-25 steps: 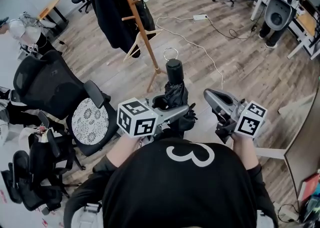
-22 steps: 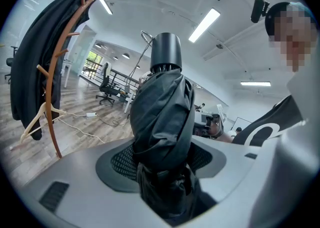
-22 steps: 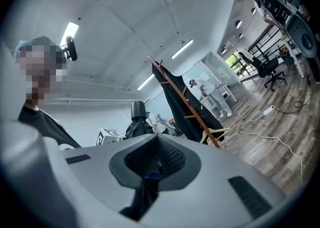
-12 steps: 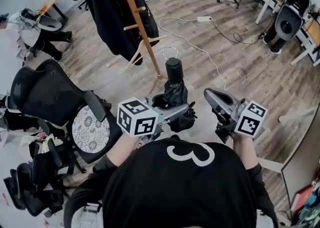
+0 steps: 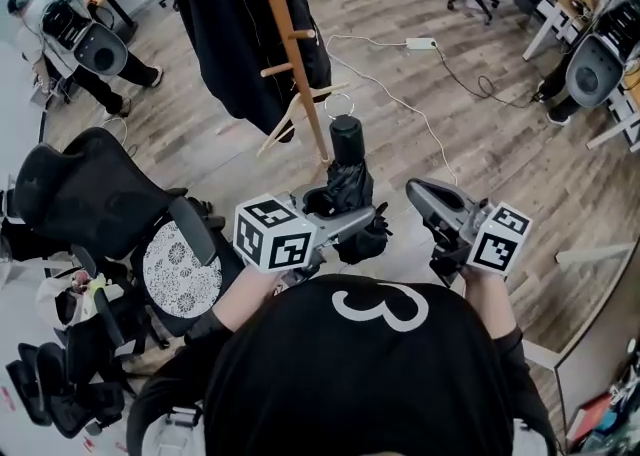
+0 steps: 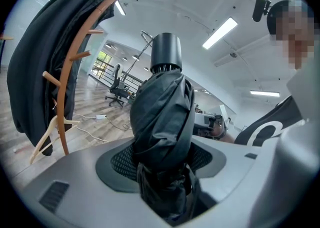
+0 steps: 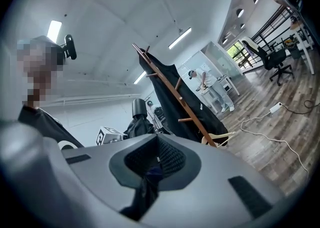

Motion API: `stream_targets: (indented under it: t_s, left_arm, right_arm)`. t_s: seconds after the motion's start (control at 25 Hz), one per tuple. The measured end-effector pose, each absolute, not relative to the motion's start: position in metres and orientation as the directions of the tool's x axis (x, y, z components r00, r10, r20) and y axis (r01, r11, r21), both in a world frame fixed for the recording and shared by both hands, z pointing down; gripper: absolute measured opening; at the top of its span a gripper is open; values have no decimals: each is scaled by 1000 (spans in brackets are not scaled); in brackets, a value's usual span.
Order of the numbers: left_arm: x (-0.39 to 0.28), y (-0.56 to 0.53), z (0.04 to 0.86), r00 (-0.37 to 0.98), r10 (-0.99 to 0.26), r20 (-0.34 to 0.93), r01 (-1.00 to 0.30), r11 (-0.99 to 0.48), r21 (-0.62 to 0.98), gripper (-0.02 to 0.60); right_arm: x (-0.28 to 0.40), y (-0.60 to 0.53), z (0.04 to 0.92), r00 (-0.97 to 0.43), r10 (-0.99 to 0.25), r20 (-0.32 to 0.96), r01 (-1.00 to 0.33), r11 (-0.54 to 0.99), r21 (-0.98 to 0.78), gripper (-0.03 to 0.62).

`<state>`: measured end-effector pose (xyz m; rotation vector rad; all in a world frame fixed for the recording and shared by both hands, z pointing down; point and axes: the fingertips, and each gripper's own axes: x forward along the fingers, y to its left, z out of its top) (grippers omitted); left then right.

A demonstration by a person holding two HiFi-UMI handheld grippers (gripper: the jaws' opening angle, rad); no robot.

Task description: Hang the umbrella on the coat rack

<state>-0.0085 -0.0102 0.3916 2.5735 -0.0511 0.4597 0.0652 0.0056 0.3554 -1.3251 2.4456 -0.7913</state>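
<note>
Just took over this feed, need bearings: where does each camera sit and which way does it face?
Head view: on the person's head, looking steeply down at the floor; shows torso, forearms, left gripper, right gripper.
Left gripper view: on the left gripper, looking along its jaws, shut on the umbrella; rack at left, shirt at right.
Right gripper view: on the right gripper, looking past its shut jaws across the room; shirt at left.
Shared: all three show umbrella and rack.
</note>
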Motion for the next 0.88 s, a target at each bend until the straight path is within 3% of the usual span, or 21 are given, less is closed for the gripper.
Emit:
stream_targets:
  t_s: [0.52, 0.88]
  left_arm:
    - [0, -65, 397, 938, -20, 347, -195, -857, 476, 273]
    - [34, -106, 395, 930, -123, 347, -290, -824, 487, 273]
  right_arm:
    - [70, -55, 365, -629, -776, 55, -658, 493, -569, 26]
    - [109, -103, 355, -704, -707, 72, -621, 563, -545, 26]
